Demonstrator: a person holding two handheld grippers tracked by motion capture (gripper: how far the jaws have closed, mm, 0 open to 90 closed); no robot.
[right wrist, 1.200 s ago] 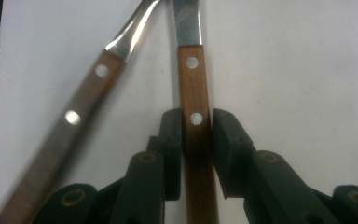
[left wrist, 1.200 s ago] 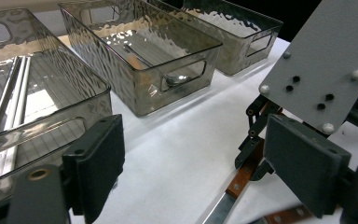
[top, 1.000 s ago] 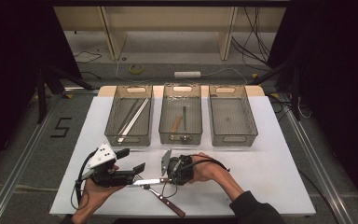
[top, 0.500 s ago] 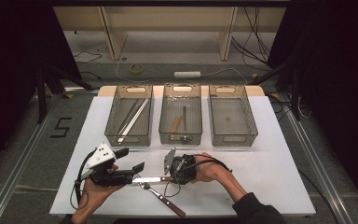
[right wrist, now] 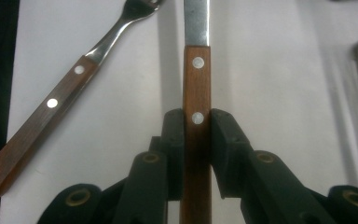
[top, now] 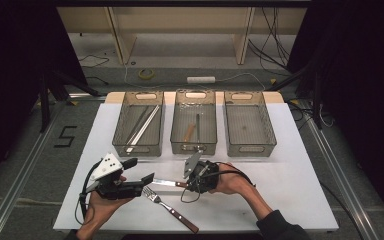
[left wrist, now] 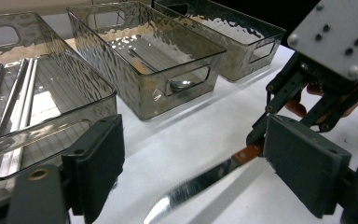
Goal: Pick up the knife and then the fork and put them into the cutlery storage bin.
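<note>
High view: white table (top: 290, 190) w/ three clear bins along its far side. Left bin (top: 141, 129) has long metal rods, middle bin (top: 195, 127) has a wood-handled utensil, right bin (top: 248, 130) looks bare. Near the middle bin, on its near side, the right gripper (top: 187, 184) clamps the wood handle of a knife (top: 166, 183); blade points toward the left gripper (top: 147, 179), which sits further from the middle bin, to the near left, w/ jaws spread and the blade tip close by them. A fork (top: 170, 210) lies flat on the table just on the near side of the knife, wood handle angled toward the table's near edge, tines up by the blade.

Left gripper view: both black pads (left wrist: 98, 163) stand wide apart, nothing pressed. Knife (left wrist: 200, 184) blade reaches in between them, off the table surface, not touching either pad. Right gripper (left wrist: 261, 140) holds the handle end, just past the right-hand pad. Middle bin (left wrist: 154, 60) sits beyond.

Right gripper view: jaws closed tight on knife (right wrist: 196, 116) handle, pads on both sides at the lower rivet. Fork (right wrist: 70, 88) lies left of the knife, apart from it, on the table.
</note>
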